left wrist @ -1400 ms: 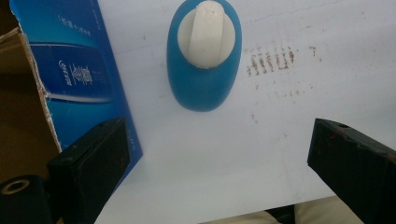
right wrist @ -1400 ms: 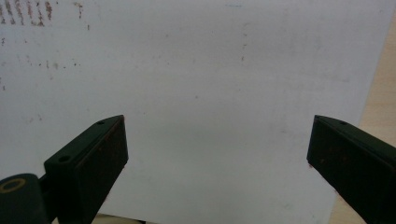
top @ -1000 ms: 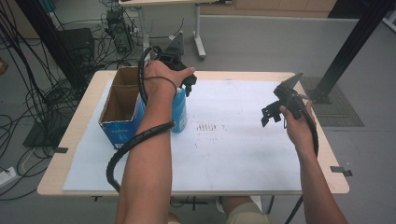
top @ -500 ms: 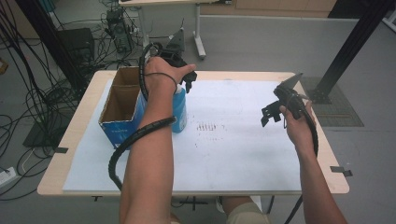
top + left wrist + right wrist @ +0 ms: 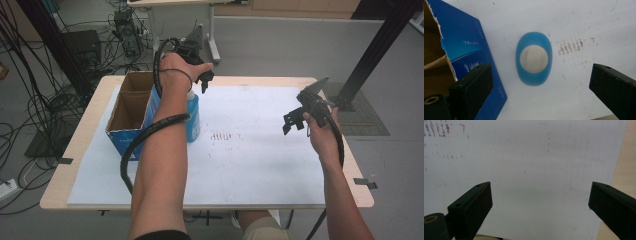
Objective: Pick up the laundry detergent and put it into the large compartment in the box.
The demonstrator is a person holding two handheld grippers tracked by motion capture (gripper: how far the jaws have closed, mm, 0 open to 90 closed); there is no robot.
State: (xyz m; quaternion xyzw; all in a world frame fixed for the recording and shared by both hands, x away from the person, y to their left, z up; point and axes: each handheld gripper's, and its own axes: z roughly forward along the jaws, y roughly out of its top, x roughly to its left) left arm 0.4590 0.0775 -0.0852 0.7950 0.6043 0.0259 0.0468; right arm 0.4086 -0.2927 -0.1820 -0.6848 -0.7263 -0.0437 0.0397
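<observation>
There, the left gripper (image 5: pixel 541 92) hung with jaws spread; the blue bottle (image 5: pixel 534 62), white-capped, stood at twelve o'clock between them. The right gripper (image 5: pixel 540 207) gaped over white sheet (image 5: pixel 536 157).

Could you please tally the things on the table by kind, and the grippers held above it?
Blue bottle with white cap: 1
Blue cardboard box, open: 1
White sheet on the table: 1
Grippers, jaws apart, holding nothing: 2, the left gripper and the right gripper
Total: 5
</observation>
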